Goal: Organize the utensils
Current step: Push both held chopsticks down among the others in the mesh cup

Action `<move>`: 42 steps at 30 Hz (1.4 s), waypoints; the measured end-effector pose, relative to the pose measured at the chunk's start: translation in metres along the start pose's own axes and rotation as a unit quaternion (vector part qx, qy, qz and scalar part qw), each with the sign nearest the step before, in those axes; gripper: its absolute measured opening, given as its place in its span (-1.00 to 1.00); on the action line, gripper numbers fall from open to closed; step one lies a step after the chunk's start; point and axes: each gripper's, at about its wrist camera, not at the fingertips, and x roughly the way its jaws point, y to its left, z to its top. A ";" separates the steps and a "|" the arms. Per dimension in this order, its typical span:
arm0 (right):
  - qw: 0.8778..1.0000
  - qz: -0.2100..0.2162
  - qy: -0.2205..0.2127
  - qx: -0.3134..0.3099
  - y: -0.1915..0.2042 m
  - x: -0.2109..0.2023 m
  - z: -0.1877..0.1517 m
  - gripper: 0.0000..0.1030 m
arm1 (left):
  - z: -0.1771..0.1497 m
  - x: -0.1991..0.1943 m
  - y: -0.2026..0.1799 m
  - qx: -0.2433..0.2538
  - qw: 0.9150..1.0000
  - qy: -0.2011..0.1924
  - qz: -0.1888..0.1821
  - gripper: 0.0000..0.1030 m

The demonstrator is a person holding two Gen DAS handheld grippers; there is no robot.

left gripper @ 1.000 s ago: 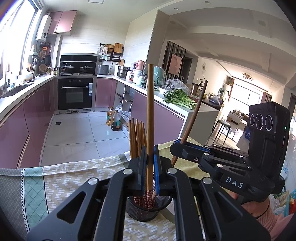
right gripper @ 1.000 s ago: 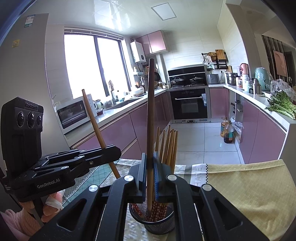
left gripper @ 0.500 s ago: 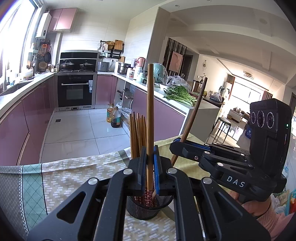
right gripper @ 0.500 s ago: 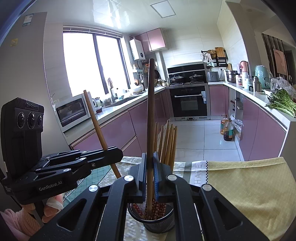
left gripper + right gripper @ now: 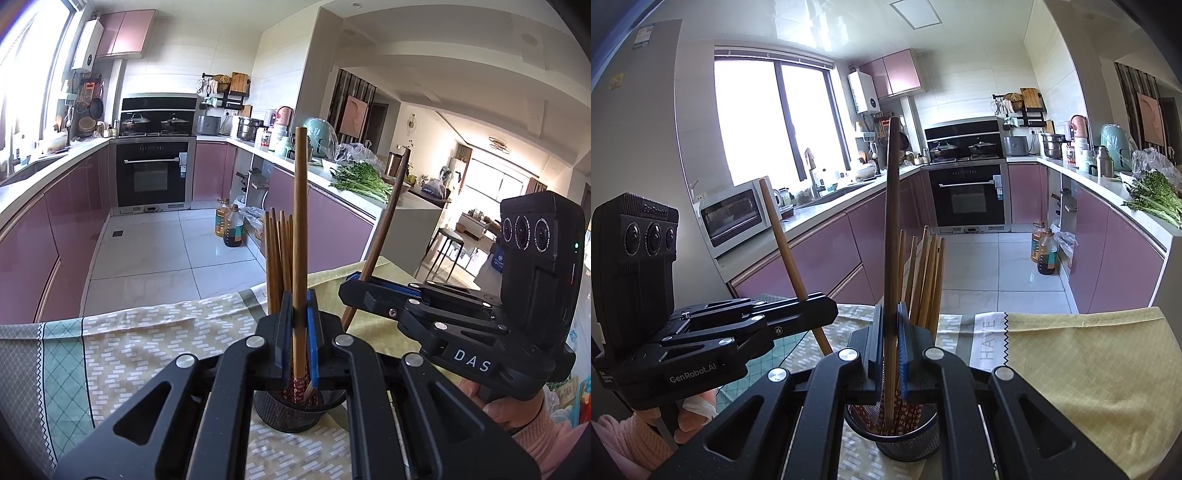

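Note:
A black mesh holder (image 5: pixel 291 413) stands on the cloth-covered table and holds several brown chopsticks (image 5: pixel 279 254). It also shows in the right wrist view (image 5: pixel 905 439). My left gripper (image 5: pixel 298 321) is shut on one upright chopstick (image 5: pixel 300 221) whose patterned lower end sits in the holder. My right gripper (image 5: pixel 890 332) is shut on another upright chopstick (image 5: pixel 892 221), its lower end also in the holder. Each gripper shows in the other's view, the right one (image 5: pixel 351 291) and the left one (image 5: pixel 827 310).
A patterned green and beige cloth (image 5: pixel 147 343) and a yellow cloth (image 5: pixel 1089 369) cover the table. Behind are pink kitchen cabinets (image 5: pixel 55 236), an oven (image 5: pixel 153 173), oil bottles (image 5: pixel 231 229) on the tiled floor and greens (image 5: pixel 362 177) on the counter.
Both grippers have lowered a little with their chopsticks, so the ends sit deeper in the holder. Both stay shut.

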 end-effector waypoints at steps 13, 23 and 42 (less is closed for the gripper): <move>1.000 0.000 0.017 0.000 0.000 0.011 -0.008 -0.89 | -0.009 0.010 0.005 -0.001 1.000 0.017 0.001 -0.85; 1.000 -0.002 0.025 0.003 -0.002 0.016 -0.011 -0.89 | -0.012 0.022 0.003 0.005 0.999 0.033 0.004 -0.85; 0.999 -0.001 0.033 0.011 -0.007 0.026 -0.014 -0.88 | -0.015 0.038 0.006 0.002 0.999 0.049 0.010 -0.85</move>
